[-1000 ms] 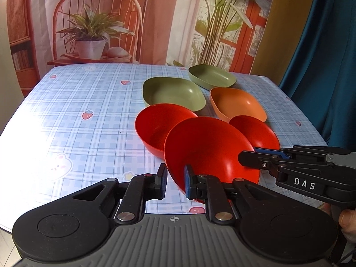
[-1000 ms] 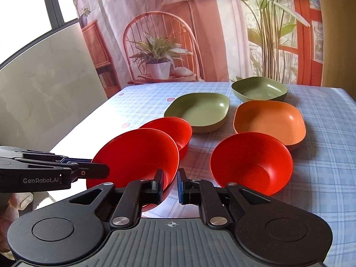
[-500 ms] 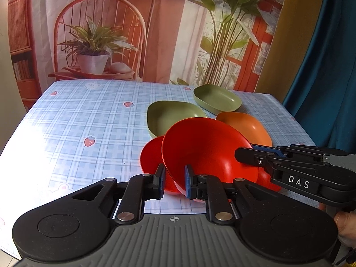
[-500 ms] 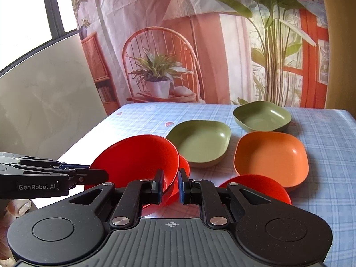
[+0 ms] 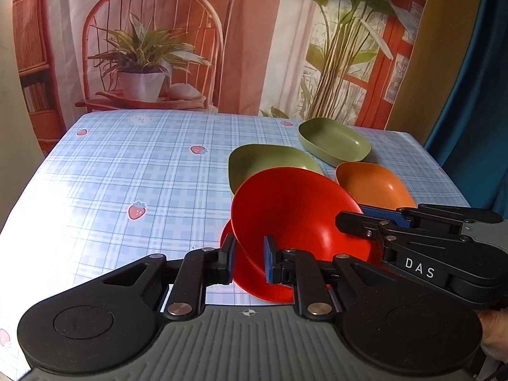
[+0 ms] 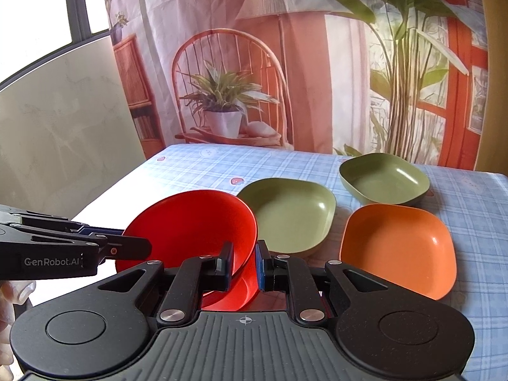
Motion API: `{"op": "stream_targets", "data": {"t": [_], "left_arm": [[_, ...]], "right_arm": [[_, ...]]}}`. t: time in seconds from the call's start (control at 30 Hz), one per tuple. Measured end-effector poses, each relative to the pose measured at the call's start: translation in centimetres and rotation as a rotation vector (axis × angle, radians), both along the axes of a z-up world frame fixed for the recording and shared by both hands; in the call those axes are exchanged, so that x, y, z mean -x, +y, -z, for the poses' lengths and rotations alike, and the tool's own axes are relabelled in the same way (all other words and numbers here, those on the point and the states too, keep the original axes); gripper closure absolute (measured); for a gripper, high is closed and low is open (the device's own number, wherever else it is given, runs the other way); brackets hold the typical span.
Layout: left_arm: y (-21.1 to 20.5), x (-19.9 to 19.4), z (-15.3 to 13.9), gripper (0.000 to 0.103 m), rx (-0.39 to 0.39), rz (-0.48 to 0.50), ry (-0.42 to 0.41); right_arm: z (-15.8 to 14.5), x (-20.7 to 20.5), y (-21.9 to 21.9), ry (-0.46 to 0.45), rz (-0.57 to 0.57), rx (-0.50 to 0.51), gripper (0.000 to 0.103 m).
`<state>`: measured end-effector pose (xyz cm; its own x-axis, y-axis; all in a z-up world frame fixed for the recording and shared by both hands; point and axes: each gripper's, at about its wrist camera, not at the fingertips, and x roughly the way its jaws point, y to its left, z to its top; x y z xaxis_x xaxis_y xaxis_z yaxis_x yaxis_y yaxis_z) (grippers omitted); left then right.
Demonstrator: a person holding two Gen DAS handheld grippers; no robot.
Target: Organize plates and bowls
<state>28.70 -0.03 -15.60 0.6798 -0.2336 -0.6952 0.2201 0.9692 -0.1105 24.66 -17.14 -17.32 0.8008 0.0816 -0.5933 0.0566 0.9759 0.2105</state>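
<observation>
A large red bowl (image 5: 295,209) is held tilted in the air by both grippers. My left gripper (image 5: 249,258) is shut on its near left rim. My right gripper (image 6: 243,263) is shut on its right rim; the bowl also shows in the right wrist view (image 6: 190,222). Another red bowl (image 5: 227,238) sits on the table under it, mostly hidden. Behind lie a green plate (image 5: 270,162), a deeper green dish (image 5: 333,143) and an orange dish (image 5: 374,184). In the right wrist view the green plate (image 6: 292,216), green dish (image 6: 384,177) and orange dish (image 6: 397,247) lie beyond the bowl.
The table (image 5: 127,174) has a blue checked cloth with strawberry prints. A printed backdrop (image 5: 222,47) hangs behind it. A blue curtain (image 5: 476,95) hangs at the right. A pale wall panel (image 6: 63,127) stands left of the table.
Both grippers have lifted the large red bowl higher and drawn it back over the other red bowls. The third red bowl has dropped out of sight.
</observation>
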Motion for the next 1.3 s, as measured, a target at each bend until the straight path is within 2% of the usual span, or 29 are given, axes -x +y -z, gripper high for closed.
{"op": "stream_targets", "data": {"t": [0.3, 0.47, 0.53, 0.6, 0.67, 0.97, 1.07, 1.3], "left_arm": [[0.1, -1.5, 1.6, 0.085, -0.022, -0.011, 0.054], [0.1, -1.8, 2.0, 0.080, -0.032, -0.006, 0.071], [0.0, -1.8, 2.1, 0.075, -0.041, -0.008, 0.071], [0.1, -1.6, 1.9, 0.062, -0.053, -0.023, 0.066], [0.1, -1.3, 1.5, 0.058, -0.064, -0.038, 0.052], [-1.3, 0.7, 0.3, 0.058, -0.063, -0.015, 0.038], [-2.3, 1.1, 0.2, 0.058, -0.056, 0.011, 0.036], [-5.4, 2.0, 0.4, 0.058, -0.064, 0.093, 0.045]], "right_arm": [[1.9, -1.6, 0.1, 0.057, -0.016, -0.008, 0.088], [2.2, -1.8, 0.1, 0.069, -0.019, -0.004, 0.086], [2.2, -1.7, 0.1, 0.069, -0.018, -0.002, 0.081], [2.2, -1.6, 0.0, 0.071, -0.016, -0.001, 0.081], [2.0, -1.2, -0.2, 0.066, -0.017, -0.003, 0.081], [1.2, 1.7, -1.7, 0.029, 0.026, 0.024, 0.081], [1.2, 3.3, -2.2, 0.018, 0.051, 0.068, 0.081], [1.7, 7.0, -5.0, 0.018, 0.152, 0.055, 0.081]]}}
